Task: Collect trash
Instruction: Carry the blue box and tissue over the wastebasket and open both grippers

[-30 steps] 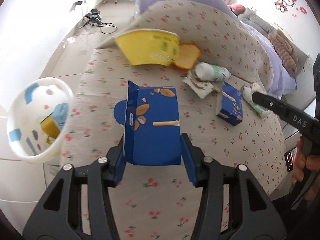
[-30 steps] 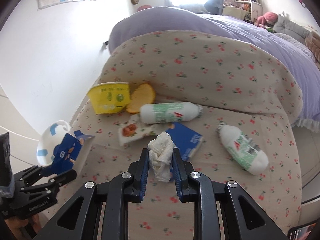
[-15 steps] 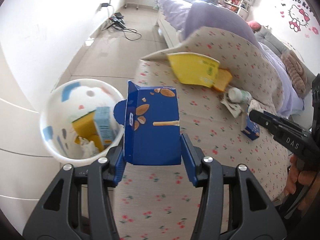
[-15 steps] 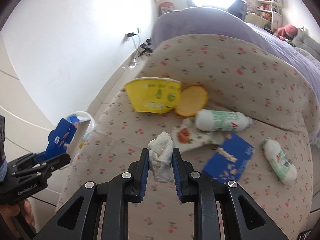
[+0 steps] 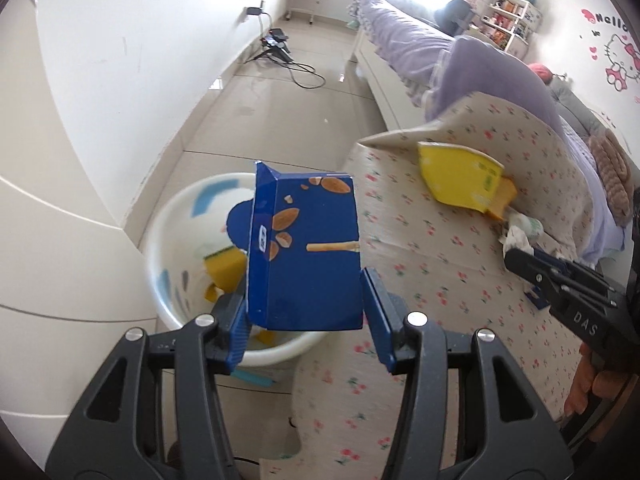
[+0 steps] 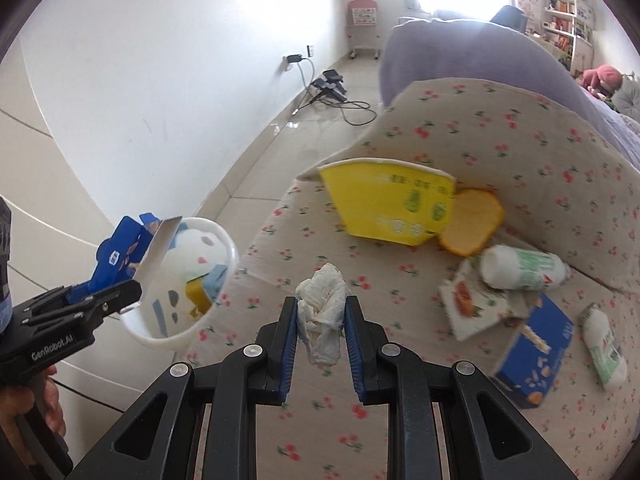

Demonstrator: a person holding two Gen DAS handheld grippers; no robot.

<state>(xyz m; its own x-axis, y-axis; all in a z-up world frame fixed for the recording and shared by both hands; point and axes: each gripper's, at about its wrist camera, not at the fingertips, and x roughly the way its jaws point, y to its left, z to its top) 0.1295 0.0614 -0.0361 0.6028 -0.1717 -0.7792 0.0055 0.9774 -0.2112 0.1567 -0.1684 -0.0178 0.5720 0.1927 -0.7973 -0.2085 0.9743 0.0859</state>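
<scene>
Blue cardboard box, flat-sided and glossy, stands upright with its long axis vertical, clamped in the left gripper over the round white bin; the right gripper pinches crumpled white tissue.

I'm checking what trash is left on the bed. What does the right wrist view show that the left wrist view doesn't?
Only the right: two white bottles, a blue box and a torn wrapper. Only the left: the Hello Kitty wall sticker. Both: the white bin, yellow cup, the blue carton in the left gripper, and the tissue in the right gripper.
</scene>
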